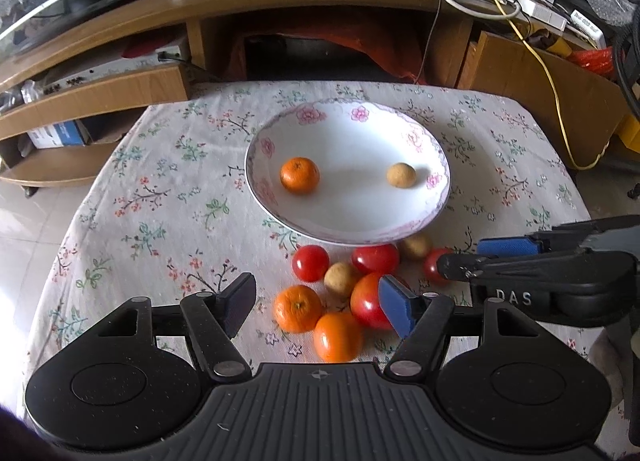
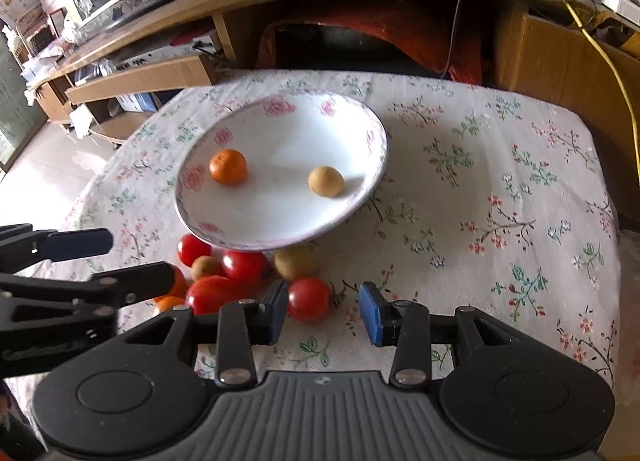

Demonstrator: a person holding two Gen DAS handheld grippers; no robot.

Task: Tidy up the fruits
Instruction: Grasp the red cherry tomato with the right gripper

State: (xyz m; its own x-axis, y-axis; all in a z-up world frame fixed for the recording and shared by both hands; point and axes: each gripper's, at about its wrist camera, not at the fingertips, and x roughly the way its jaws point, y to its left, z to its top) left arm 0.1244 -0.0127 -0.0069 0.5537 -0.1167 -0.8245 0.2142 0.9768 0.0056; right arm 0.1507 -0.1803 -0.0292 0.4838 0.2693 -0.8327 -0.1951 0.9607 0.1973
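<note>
Only a tangerine (image 1: 299,174) and a small tan fruit (image 1: 401,175) lie in the floral plate (image 1: 434,141), while the remaining tomatoes and tangerines (image 1: 340,293) wait clustered on the counter (image 1: 140,201) just before it, both the left claw (image 1: 316,301) and right claw (image 2: 324,311) spread apart and empty.

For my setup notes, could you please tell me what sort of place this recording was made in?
Probably a home living room: a small table under a floral tablecloth, a flower-rimmed plate of fruit, and behind it a wooden TV stand strewn with cables.
</note>
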